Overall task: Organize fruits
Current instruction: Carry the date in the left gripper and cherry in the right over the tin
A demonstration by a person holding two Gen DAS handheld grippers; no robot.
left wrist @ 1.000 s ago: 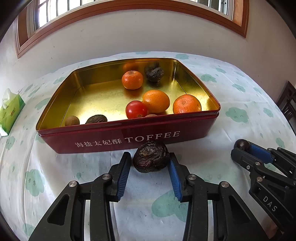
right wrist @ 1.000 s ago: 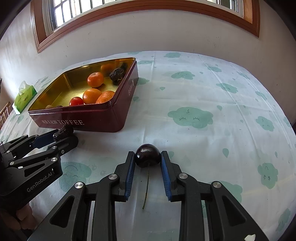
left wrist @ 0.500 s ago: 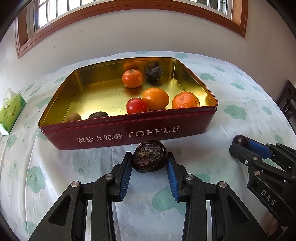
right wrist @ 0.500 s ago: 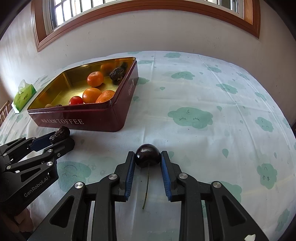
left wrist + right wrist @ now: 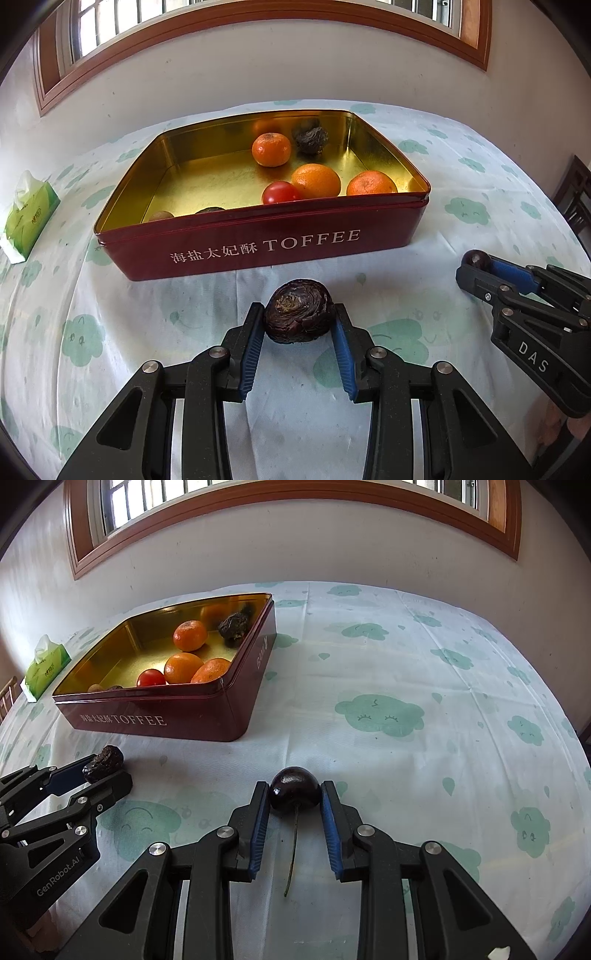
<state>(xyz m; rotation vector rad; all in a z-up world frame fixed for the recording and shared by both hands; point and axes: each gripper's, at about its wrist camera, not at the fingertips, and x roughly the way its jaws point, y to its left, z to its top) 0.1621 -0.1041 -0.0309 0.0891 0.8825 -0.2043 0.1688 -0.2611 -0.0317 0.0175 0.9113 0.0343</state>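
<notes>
The left gripper pinched a wrinkled dark passion fruit between its blue pads, just in front of the long red wall of the toffee tin. The right gripper pinched a dark cherry, its stem trailing back between the fingers, off the tin's near right corner. Inside the tin lay three tangerines, a cherry tomato and another wrinkled passion fruit.

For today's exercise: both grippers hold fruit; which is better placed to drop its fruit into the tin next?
Left gripper: its wrinkled fruit sits directly before the tin; the right gripper with cherry stands off its corner.
</notes>
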